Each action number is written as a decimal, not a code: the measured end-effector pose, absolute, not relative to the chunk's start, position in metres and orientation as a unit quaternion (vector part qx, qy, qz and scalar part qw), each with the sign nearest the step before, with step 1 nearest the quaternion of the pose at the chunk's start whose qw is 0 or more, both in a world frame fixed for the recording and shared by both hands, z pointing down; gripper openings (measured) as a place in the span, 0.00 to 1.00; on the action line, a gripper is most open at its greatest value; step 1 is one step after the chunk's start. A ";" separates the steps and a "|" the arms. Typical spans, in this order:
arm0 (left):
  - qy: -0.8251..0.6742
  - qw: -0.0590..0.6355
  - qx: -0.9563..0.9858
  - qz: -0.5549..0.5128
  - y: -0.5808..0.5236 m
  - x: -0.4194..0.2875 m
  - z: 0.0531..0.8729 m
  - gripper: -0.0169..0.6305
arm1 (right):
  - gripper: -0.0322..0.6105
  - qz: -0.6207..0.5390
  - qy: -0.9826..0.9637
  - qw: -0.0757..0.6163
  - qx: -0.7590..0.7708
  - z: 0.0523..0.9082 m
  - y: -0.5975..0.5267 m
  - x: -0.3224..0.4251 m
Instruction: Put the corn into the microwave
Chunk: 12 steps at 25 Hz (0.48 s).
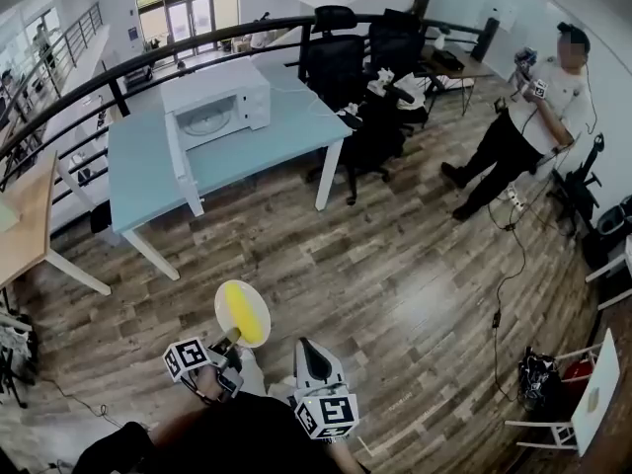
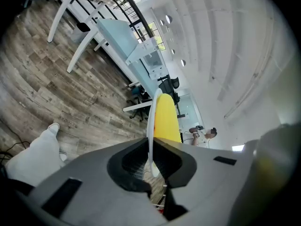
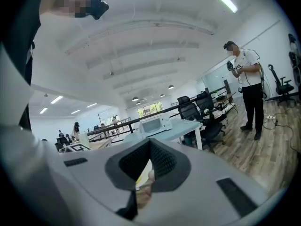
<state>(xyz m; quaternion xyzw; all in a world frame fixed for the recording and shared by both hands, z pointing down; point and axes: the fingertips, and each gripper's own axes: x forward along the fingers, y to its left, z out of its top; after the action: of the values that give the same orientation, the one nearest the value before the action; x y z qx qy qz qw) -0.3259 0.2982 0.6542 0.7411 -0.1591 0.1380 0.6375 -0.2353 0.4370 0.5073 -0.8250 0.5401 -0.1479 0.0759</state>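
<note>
Yellow corn [image 1: 243, 314] lies on a small white plate [image 1: 227, 296], carried low in front of a person who is seen from a head camera looking steeply down. The left gripper [image 1: 231, 340] has its jaws clamped on the plate's rim. In the left gripper view the plate [image 2: 151, 121] appears edge-on between the dark pads, with the corn [image 2: 166, 119] rising beside it. Gripping the rim rather than the cob probably keeps the corn from being squashed or slipping. The right gripper [image 1: 307, 348] hangs just beside the left one. In its own view the right gripper [image 3: 149, 143] has its jaws together with nothing between them, which leaves it free for other work. The white microwave [image 1: 219, 102] stands well away across the wooden floor [image 1: 395, 284], on a pale blue table [image 1: 286, 131]. Its door [image 1: 184, 166] appears to be swung open toward the person, so the cavity looks ready to receive the plate. Black office chairs [image 1: 341, 62] crowd the far side of the table, and another person [image 1: 523, 117] stands off to the right, clear of the path. The corn has not yet reached the microwave, and the walk across to the table remains.
</note>
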 end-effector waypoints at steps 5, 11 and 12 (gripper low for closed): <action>-0.155 0.635 0.744 0.140 0.301 -0.324 0.652 0.06 | 0.06 -0.150 0.542 0.077 -0.824 0.508 0.437 -0.236; -0.149 0.633 0.747 0.139 0.307 -0.317 0.652 0.06 | 0.06 -0.148 0.539 0.086 -0.825 0.506 0.445 -0.234; -0.148 0.633 0.748 0.138 0.308 -0.315 0.652 0.06 | 0.06 -0.148 0.538 0.087 -0.826 0.507 0.447 -0.233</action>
<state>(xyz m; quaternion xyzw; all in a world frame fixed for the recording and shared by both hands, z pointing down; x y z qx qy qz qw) -0.3152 0.3084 0.6518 0.7476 -0.1476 0.1381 0.6326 -0.2328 0.4467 0.5065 -0.8255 0.5375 -0.1484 0.0867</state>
